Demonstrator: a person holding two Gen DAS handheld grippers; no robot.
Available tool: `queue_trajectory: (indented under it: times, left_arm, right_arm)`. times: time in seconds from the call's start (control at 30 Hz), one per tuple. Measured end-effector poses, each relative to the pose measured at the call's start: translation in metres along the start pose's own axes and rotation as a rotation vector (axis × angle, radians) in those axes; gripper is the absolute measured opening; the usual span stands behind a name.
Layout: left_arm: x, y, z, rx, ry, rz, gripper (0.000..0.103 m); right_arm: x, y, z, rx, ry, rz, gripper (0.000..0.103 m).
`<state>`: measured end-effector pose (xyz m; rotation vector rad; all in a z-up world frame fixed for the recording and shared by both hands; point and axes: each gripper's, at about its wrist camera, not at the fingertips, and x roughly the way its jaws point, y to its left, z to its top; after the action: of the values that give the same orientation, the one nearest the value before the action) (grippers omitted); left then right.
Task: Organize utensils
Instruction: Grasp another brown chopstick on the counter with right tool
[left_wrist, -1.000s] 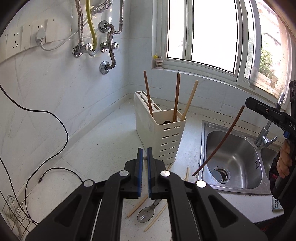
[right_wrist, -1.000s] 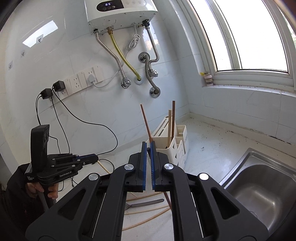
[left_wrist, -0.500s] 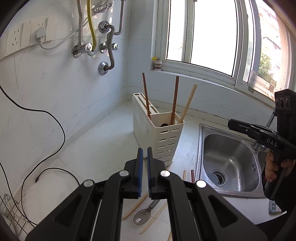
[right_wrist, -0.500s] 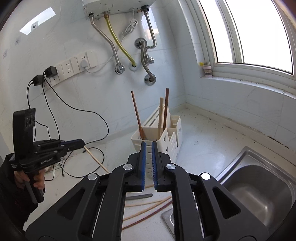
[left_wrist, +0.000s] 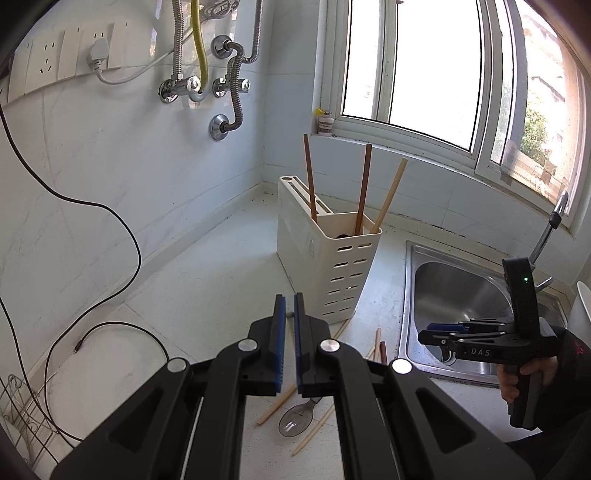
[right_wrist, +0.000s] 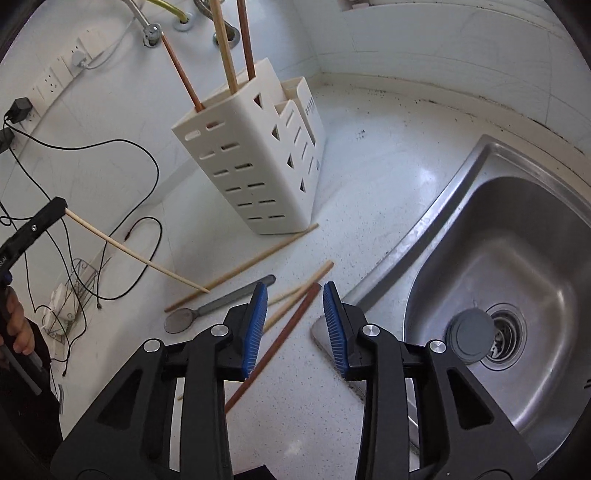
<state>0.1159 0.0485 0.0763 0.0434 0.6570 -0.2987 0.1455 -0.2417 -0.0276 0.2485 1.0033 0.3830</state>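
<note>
Pale chopstick (right_wrist: 136, 254) in left gripper (left_wrist: 290, 321), grip itself hidden

Bright daylight from the window (left_wrist: 413, 70), blown out to white. Glare on the sink (right_wrist: 517, 236) steel. Soft, faint shadows on the counter (right_wrist: 369, 177). Strong fisheye bending and dark corners; sharp throughout.

Right gripper (right_wrist: 294, 321): we see its jaws just opening, nothing pressed between the pads. Dark chopstick (right_wrist: 280, 332) on the counter between them. Spoon (right_wrist: 207, 310) to their left. Holder (right_wrist: 255, 155) beyond, three chopsticks upright inside. Sink (right_wrist: 517, 266) to the right. Left gripper (right_wrist: 55, 206), far left, clamping a pale chopstick (right_wrist: 136, 254).
</note>
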Motion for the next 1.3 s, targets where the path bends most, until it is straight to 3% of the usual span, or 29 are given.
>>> queue_trajectory:
  times: [0.27, 0.57, 1.13, 1.3]
  left_arm:
    - [-0.002, -0.002, -0.003, -0.001, -0.009, -0.024, 0.004]
    - [-0.003, -0.003, -0.003, 0.000, -0.012, -0.044, 0.004]
    - [-0.002, -0.004, -0.002, 0.004, -0.007, -0.051, 0.004]
    - [-0.001, -0.004, -0.001, -0.002, -0.009, -0.045, 0.004]
  right_arm:
    - [0.038, 0.000, -0.007, 0.018, 0.081, -0.036, 0.027]
    - [0.077, 0.004, 0.005, 0.049, 0.137, -0.139, 0.018]
    - [0.091, 0.042, 0.000, -0.113, 0.128, -0.352, 0.016]
    - [0.094, 0.045, 0.004, -0.057, 0.136, -0.403, 0.013]
